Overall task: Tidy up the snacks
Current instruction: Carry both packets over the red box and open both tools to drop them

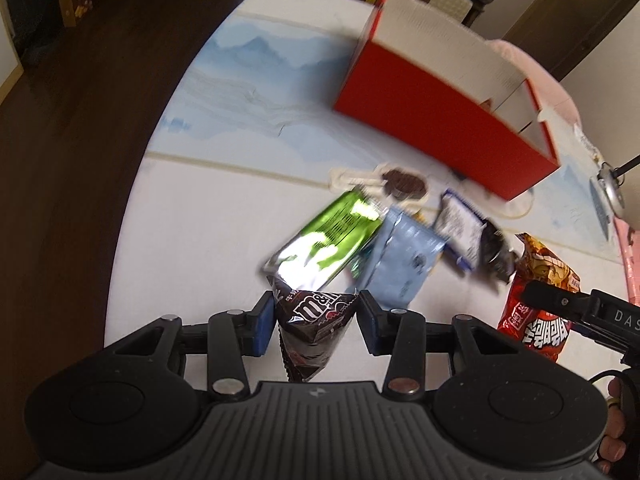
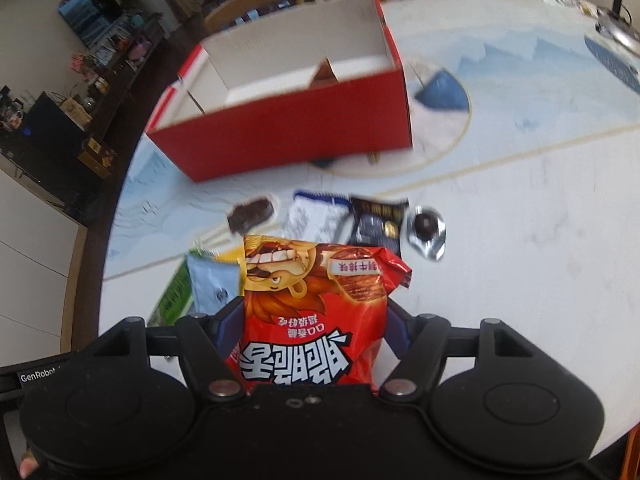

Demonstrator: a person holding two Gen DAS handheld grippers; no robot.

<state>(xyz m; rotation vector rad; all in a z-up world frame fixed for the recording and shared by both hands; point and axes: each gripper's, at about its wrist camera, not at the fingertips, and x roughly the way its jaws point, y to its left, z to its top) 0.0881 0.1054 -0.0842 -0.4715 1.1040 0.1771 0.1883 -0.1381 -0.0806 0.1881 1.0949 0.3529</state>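
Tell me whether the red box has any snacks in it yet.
Empty as far as visible: the red box is open-topped, and the right wrist view shows bare white dividers and floor. Its near compartments are partly hidden.

snack pkts: 8 | red box: 1 | tools: 2

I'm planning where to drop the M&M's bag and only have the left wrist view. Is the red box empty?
Observer: The box floor that shows is bare white.
Operator: Does the right gripper hold the red bag firmly?
Observer: Yes, the right gripper has a finger on each side of the red bag.
Operator: Is anything loose beyond the black packet?
Observer: A foil-wrapped chocolate ball lies beside the black packet.
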